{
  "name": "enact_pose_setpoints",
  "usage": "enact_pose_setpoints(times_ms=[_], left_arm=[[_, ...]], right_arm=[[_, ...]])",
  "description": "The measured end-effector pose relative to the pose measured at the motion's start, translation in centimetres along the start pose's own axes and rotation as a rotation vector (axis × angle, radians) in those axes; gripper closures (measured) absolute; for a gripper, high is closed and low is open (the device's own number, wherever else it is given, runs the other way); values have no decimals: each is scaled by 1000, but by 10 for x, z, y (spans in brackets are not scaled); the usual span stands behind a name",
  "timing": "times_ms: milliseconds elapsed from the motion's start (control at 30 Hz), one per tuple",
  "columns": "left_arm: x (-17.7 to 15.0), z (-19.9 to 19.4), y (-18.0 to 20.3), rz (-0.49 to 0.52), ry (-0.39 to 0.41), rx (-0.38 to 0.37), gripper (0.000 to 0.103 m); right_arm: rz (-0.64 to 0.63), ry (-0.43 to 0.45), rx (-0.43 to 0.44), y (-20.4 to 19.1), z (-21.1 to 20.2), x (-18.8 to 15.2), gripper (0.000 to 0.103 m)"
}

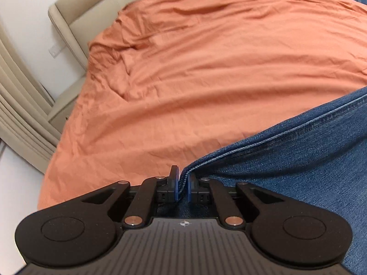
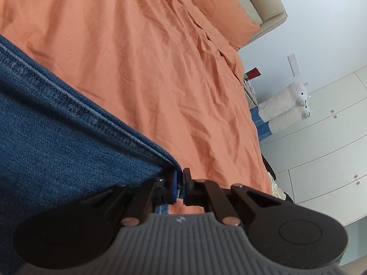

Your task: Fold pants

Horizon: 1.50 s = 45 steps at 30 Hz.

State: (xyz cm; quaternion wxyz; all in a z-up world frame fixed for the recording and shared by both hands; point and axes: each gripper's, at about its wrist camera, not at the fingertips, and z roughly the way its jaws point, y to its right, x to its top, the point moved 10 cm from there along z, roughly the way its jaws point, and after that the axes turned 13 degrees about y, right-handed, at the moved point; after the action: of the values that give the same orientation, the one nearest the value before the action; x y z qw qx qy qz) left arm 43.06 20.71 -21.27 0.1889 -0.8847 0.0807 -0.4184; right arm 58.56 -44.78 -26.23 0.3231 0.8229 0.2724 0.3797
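Left wrist view is showing only part of the blue denim pants (image 1: 298, 160); the right and near edges of the picture are cutting them off, so their full shape is staying hidden. They are lying on the wrinkled orange bed sheet (image 1: 195, 68), which is covering the bed out to the beige padded headboard (image 1: 75, 16) at far left. The left gripper (image 1: 182, 189) is pointing steeply down at the bed, its jaws standing slightly apart with the stitched denim edge running between the blue pads; whether the pads are pressing the cloth is hard to tell.

Right wrist view is showing the right gripper (image 2: 180, 188) tilting down as well, its jaws closed tight and pinching the corner of the same pants (image 2: 57, 137), which are spreading off to the left. A white plush toy (image 2: 289, 103) is lying blurred beside white cabinet doors (image 2: 332, 149) at far right.
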Motion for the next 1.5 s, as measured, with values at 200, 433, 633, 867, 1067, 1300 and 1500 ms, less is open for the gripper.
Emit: enact_pose_setpoints(times_ms=[200,433,633,867,1067,1300,1500], left_arm=[[-8,-2,-8,-47,16,-7,16],[-5,-39,-37,-163,38,-25,15],[-41,-91,-96,-381,3,0,15],[-115,-132,-158,-739,-24,94,15],[-179,-127,-162,-1149,-62,37,15],[-208,-84,-153,-1510,-24,-133,23],[-187,-88,-166,-1359,-5,-63,82]], right_arm=[[22,-26,-2,-7,16,-1,72],[160,-6,29,0,-7,2,47],[423,34,184,-28,-76,2,45],[606,53,376,-100,-148,2,45],[579,111,421,-137,-195,31,44],[523,161,401,-143,-232,47,41],[538,87,372,-141,-230,28,41]])
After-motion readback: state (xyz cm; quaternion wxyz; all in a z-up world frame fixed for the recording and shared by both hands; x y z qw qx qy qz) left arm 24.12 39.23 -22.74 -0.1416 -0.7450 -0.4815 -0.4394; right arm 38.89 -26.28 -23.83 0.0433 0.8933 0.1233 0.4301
